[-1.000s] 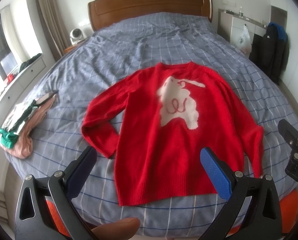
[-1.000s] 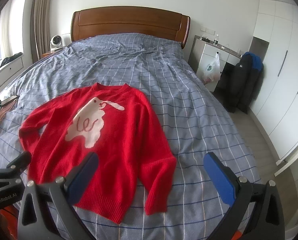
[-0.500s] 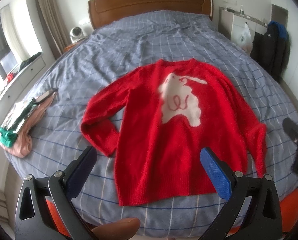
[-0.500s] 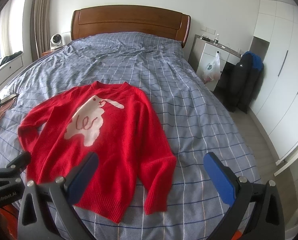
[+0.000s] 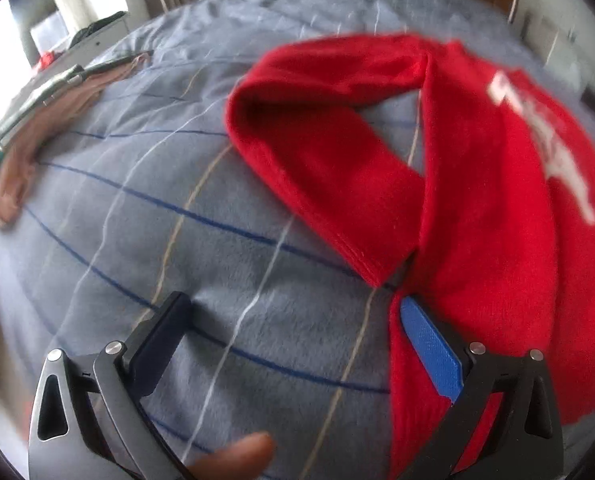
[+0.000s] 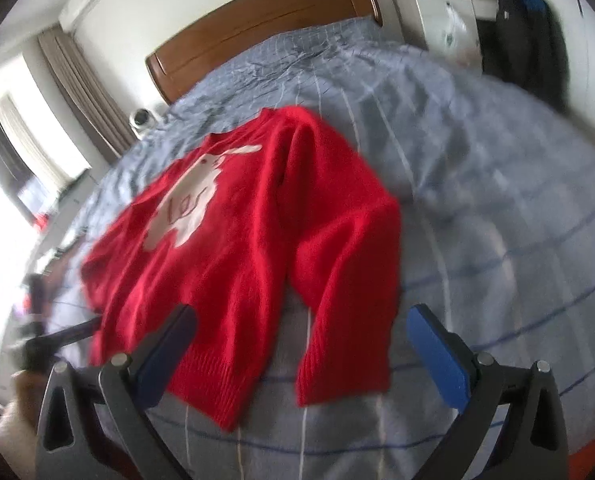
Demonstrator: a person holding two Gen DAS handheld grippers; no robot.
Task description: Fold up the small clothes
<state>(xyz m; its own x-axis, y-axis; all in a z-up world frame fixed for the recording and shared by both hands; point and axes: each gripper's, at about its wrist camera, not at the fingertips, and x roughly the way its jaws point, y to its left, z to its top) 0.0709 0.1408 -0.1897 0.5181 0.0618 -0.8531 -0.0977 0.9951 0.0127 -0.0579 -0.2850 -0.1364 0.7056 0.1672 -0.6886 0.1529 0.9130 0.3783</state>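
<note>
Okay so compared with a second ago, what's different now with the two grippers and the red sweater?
Both grippers have dropped toward the bed. The left gripper has moved in low by the red sweater, near the folded sleeve's cuff; the right gripper has closed in on the other sleeve and the hem. Both are still open, holding nothing. The sweater lies flat as before, and the clothes pile is unmoved.

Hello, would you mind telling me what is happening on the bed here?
A person holds a gripper in each hand over a red sweater spread face up on the bed. The left gripper is open, low beside the sweater's side edge; the right gripper is open above the hem and sleeve cuff. Nothing is folded yet.
</note>
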